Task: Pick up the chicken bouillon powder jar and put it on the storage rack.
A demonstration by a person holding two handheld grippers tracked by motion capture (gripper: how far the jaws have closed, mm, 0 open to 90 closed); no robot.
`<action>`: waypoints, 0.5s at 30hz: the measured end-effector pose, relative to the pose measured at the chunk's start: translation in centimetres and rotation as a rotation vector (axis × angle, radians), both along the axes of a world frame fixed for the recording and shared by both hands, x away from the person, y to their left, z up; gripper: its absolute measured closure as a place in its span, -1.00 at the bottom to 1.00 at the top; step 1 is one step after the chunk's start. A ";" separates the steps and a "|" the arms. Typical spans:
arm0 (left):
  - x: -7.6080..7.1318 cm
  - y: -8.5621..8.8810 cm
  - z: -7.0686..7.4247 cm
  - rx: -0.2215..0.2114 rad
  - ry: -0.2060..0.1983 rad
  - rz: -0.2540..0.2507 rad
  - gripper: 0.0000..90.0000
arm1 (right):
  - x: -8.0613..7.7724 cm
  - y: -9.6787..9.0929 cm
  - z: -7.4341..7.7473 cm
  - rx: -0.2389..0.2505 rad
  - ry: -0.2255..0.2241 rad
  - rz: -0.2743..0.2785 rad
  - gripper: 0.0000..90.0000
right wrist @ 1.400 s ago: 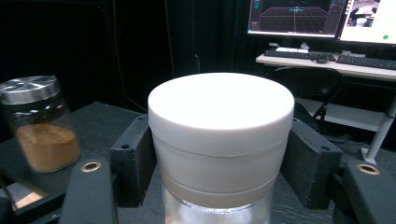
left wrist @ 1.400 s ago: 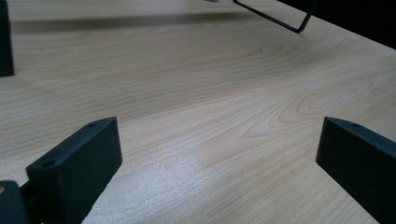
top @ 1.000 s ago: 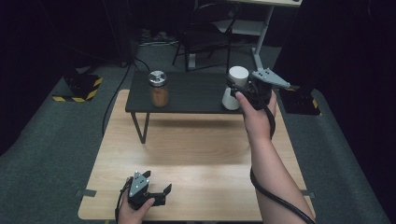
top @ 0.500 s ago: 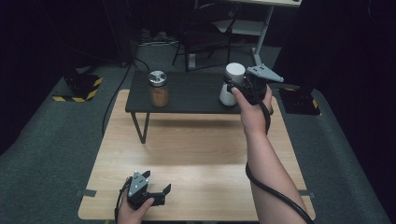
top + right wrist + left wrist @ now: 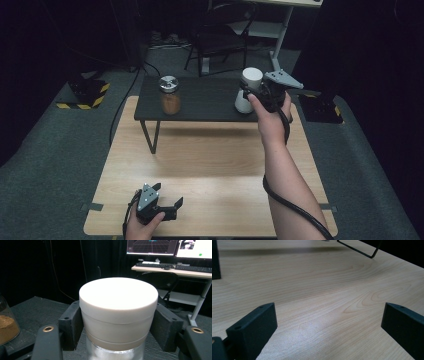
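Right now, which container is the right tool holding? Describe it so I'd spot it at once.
Find the low black shelf at the wooden table's far edge. At its right end, the right tool clamps the white-capped container. Unlike the glass jar of brown powder at the left, it has a wide white lid.

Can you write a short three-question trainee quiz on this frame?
1. True or false: the right tongs are shut on the white-lidded jar.
2. What do the left tongs hold? A) a spoon B) nothing C) a cloth
3. Which surface bears the glass jar of brown powder?

Key:
1. True; both jaws press its lid.
2. B; the jaws stand apart over the wooden table.
3. The low black shelf.
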State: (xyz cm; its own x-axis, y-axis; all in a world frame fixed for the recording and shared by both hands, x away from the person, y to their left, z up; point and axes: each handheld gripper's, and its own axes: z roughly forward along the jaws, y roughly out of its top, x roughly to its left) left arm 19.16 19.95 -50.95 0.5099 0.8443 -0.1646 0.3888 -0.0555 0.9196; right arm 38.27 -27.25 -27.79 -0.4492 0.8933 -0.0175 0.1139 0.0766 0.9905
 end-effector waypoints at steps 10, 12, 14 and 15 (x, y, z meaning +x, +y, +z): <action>0.1 0.0 0.0 -0.001 0.003 -0.003 -0.99 | 0.0 0.0 0.0 0.002 0.001 -0.001 -0.28; 0.1 0.0 0.0 -0.001 0.003 -0.004 -0.99 | 0.1 0.0 0.1 -0.001 0.005 0.002 -0.29; 0.1 0.1 0.0 -0.002 0.004 -0.005 -0.99 | 0.1 0.0 0.4 -0.010 0.007 0.002 -0.31; 0.1 0.1 0.0 -0.002 0.004 -0.006 -0.99 | 0.1 0.0 0.5 -0.014 0.011 0.002 -0.31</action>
State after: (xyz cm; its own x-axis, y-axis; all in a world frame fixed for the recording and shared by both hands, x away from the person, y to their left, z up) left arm 19.26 20.03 -50.92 0.5142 0.8410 -0.1682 0.3919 -0.0559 0.9183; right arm 38.40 -27.28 -27.28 -0.4508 0.8923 -0.0252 0.1244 0.0908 0.9881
